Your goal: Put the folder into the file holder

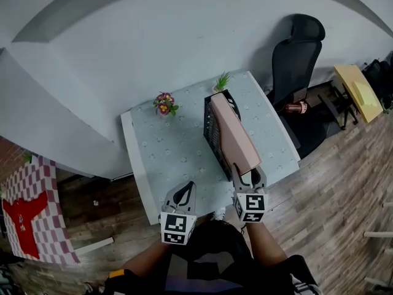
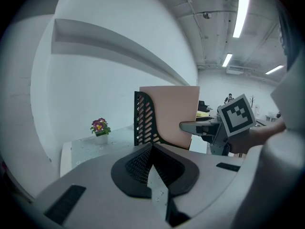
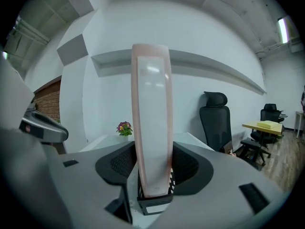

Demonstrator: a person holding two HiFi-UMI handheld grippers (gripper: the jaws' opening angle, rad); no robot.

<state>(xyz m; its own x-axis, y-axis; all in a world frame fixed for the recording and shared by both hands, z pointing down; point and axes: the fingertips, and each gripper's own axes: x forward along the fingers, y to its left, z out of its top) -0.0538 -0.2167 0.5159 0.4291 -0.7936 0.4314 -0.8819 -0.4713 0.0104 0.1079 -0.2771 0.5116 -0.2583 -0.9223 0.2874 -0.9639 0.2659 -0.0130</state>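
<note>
The right gripper has its fingers spread wide, and the pink folder stands edge-on in the gap between them. The pads lie close along both faces of the folder but are not clamped on it, so the folder is released. It rises well above the fingertips. Below them, its lower end sits inside the black mesh file holder, whose near end shows just under the fingers.

In the head view the right gripper straddles the near edge of the folder. The file holder stands just beyond its fingertips on the pale patterned surface.

The left gripper has its fingers drawn together at the tips and holds nothing. Only a thin sliver of the surface shows through the gap lower down. It touches neither the folder nor the holder. Ahead of its fingertips and a little to the right stands the file holder with the folder upright in it.

In the head view the left gripper hangs over the near edge of the surface, apart from the holder.

A small pot of flowers stands on the surface, farther off and to the left of the left gripper's fingers. A black office chair stands beyond the surface, to the right of the right gripper's fingers.
</note>
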